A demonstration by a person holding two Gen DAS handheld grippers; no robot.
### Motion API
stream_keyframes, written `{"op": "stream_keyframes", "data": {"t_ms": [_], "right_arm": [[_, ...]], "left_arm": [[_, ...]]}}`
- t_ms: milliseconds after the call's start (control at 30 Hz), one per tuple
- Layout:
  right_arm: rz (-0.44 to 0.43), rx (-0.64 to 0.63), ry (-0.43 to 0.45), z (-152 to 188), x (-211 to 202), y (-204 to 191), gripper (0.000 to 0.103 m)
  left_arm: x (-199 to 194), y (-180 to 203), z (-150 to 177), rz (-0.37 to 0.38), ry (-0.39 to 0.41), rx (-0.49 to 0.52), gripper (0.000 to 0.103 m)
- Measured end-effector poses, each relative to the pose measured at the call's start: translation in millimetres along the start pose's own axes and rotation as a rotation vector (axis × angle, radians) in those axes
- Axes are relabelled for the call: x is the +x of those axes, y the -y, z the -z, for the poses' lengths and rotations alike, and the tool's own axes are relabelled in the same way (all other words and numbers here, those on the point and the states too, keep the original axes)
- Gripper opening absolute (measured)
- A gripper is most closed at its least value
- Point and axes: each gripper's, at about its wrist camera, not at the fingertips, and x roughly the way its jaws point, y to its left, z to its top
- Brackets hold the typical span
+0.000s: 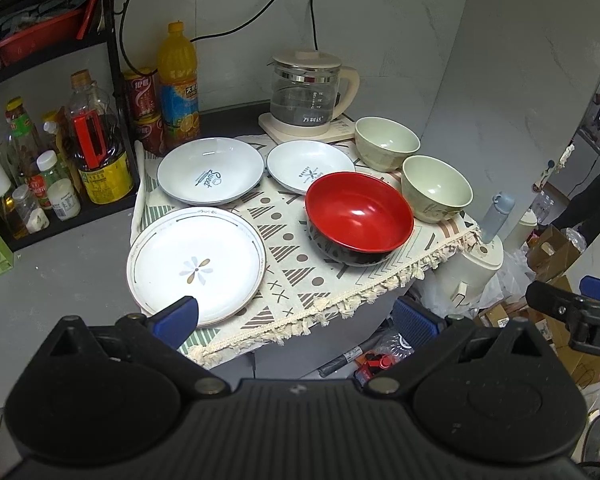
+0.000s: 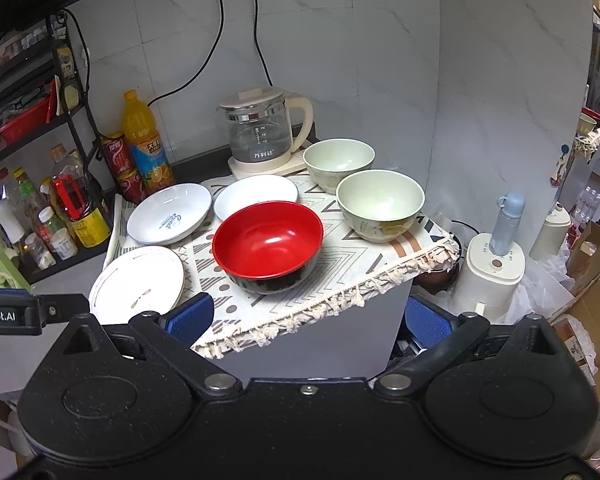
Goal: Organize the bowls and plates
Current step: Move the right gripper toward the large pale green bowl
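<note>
Red bowl [image 2: 268, 240]: glossy red inside, black outside; stood upright near the front of the patterned cloth [image 2: 360, 256], nearest the camera of the three bowls.
Green bowls: two pale green bowls, both upright. The nearer one [image 2: 380, 204] stood at the cloth's right edge, faint printing on its side; the farther one [image 2: 339, 162] stood just behind it, beside the kettle [image 2: 262, 132].
Flower plate [image 1: 196, 260]: white, thin dark rim line, a small flower at its centre; lay at the front left corner of the cloth.
"Sweet" dish [image 1: 211, 170]: shallow, white, blue-edged, blue lettering inside; lay behind the flower plate.
Smaller dish [image 1: 310, 166]: same white and blue style, lettering inside; lay just right of the "Sweet" dish, its near edge hidden behind the red bowl.
Left gripper [image 1: 296, 314]: blue pads spread wide, nothing between them; hung above the cloth's front edge.
Right gripper [image 2: 308, 316]: also spread wide and empty, before the fringed front edge.
</note>
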Motion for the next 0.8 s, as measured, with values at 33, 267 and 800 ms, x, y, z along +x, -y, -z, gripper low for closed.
{"op": "stream_keyframes", "data": {"t_ms": [33, 267, 800], "right_arm": [[-0.002, -0.003, -0.002, 0.9, -0.9, 1.5, 0.103], [-0.011, -0.019, -0.020, 6.4, -3.6, 11.0, 0.103], [-0.032, -0.041, -0.028, 10.0, -5.9, 19.5, 0.103]], "left_arm": [[-0.5, 0.9, 0.8, 0.001, 0.001, 0.002, 0.102], [-0.8, 1.8, 1.8, -0.007, 0.020, -0.011, 0.102], [-1.6, 4.9, 0.0, -0.012, 0.024, -0.018, 0.102]]}}
